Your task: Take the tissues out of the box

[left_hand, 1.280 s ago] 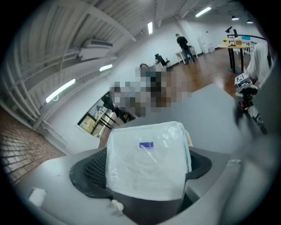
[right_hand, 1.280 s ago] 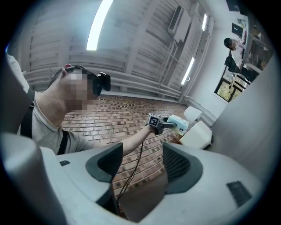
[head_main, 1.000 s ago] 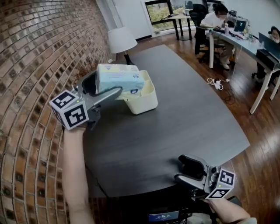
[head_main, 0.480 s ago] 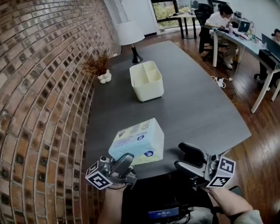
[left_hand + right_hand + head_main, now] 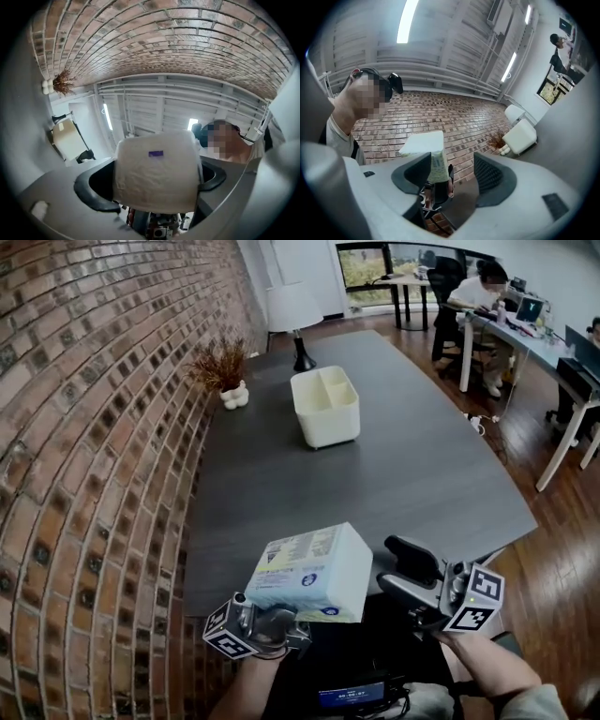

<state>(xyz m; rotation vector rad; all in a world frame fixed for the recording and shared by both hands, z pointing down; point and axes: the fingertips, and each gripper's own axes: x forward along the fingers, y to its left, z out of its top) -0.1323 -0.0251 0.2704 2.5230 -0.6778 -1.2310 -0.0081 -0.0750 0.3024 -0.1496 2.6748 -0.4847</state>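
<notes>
The left gripper (image 5: 264,626) has its 2 jaws clamped wide on a soft, white-and-pale-blue wrapped tissue pack (image 5: 314,573). The pack is held up off the dark grey table (image 5: 394,484), well apart from the cream divided plastic box (image 5: 325,407). The right gripper (image 5: 401,568) hangs beside it, jaws apart, nothing between them.

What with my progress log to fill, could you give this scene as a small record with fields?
tissue pack: clamped in left gripper, held in the air by the near edge of the table
box: cream, on the table's far side, compartments look empty
right gripper: open, holds nothing
task stage: tissues out of box
</notes>
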